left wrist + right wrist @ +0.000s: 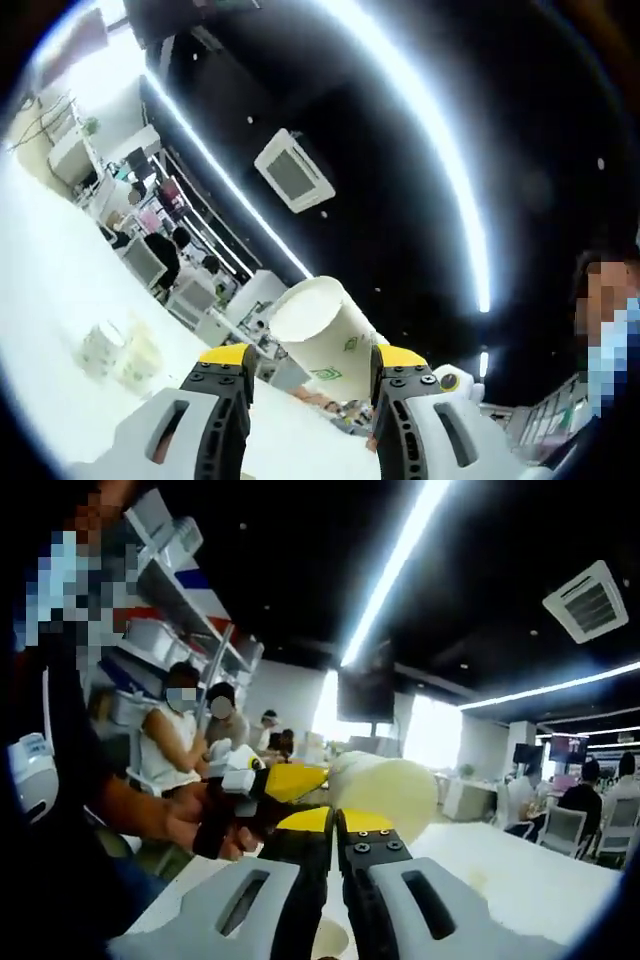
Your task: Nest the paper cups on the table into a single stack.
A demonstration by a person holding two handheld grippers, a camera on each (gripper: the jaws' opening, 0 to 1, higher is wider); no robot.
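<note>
A white paper cup (322, 338) with a green print sits between my left gripper's (312, 362) yellow-tipped jaws, which press on its sides; its open mouth tilts up and to the left. Two more paper cups (118, 352) stand close together on the white table (50, 300) at the left. In the right gripper view, my right gripper (335, 828) has its jaws closed together just in front of the held cup (400, 785). The left gripper (275, 792) comes in from the left there, held by a hand (195, 830). Whether the right jaws pinch the cup is unclear.
The white table (520, 870) stretches to the right. People sit at desks behind it, and a person stands close at the left (60, 680). Ceiling light strips (420, 130) and an air vent (293, 172) are overhead.
</note>
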